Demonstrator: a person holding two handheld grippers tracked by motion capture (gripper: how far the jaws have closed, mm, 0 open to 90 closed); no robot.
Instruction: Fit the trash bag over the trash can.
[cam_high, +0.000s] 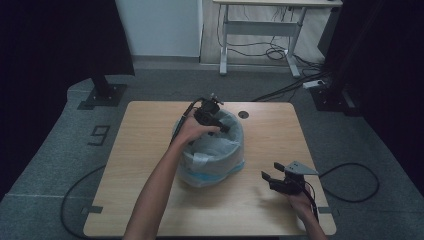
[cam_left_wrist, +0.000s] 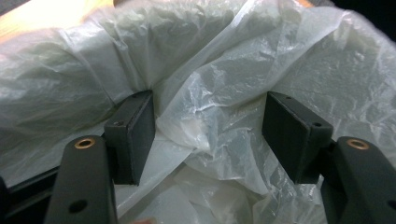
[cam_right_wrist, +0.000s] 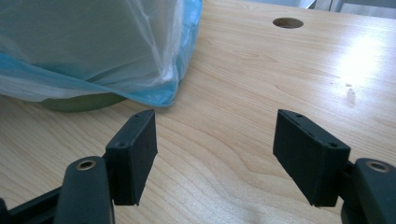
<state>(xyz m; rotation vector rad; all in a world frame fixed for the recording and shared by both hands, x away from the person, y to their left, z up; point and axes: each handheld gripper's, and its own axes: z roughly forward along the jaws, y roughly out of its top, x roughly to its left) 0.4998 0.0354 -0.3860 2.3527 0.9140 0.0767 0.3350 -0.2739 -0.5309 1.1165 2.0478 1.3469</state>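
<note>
A small bin (cam_high: 215, 160) lined with a translucent white and blue plastic bag (cam_high: 220, 145) stands mid-table. My left gripper (cam_high: 220, 125) reaches over the bin's far rim, pointing down into the mouth. In the left gripper view its jaws (cam_left_wrist: 210, 135) stand open, with a crumpled fold of the bag (cam_left_wrist: 210, 102) bulging between the pads. My right gripper (cam_high: 267, 180) hovers low over the table at the front right, open with nothing in it. In the right gripper view (cam_right_wrist: 215, 149) the bag's blue lower edge (cam_right_wrist: 93, 46) and the bin's green base (cam_right_wrist: 79, 103) lie ahead on the left.
The wooden table (cam_high: 270, 135) has a round cable hole (cam_high: 243, 114) behind the bin, which the right gripper view has as the cable hole (cam_right_wrist: 287, 22). Cables trail off both table sides onto the grey floor. A desk frame (cam_high: 260, 30) and dark stand bases stand beyond.
</note>
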